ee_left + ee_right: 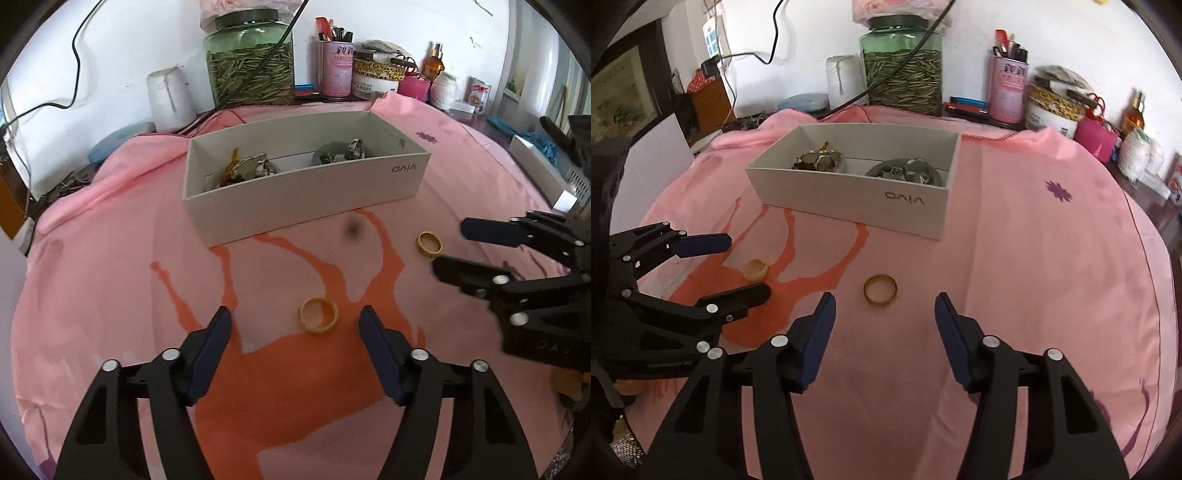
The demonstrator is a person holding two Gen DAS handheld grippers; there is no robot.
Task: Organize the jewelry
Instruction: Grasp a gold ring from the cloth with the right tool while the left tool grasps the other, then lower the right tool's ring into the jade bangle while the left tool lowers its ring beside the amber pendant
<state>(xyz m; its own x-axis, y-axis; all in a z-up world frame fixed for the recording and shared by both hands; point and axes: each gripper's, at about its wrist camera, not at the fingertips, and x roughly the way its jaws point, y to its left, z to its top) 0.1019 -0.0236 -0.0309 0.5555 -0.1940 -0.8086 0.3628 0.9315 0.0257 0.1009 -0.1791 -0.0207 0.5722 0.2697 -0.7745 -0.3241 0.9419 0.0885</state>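
Below: left gripper (295,321) open, fingers flanking pale yellow ring (318,315); right gripper (885,308) open before gold metal ring (880,289), untouched.

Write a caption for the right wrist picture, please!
Open right gripper over a gold ring on the pink cloth, white box of jewelry behind.

The open box (306,184) sits on the cloth (110,295), with jewellery pieces (818,160) in its left and right parts. Behind the box, a jar (251,59) and a tin (338,68) stand by the wall. Before the box lie two rings, one ring (881,290) to the right of the other ring (318,315).
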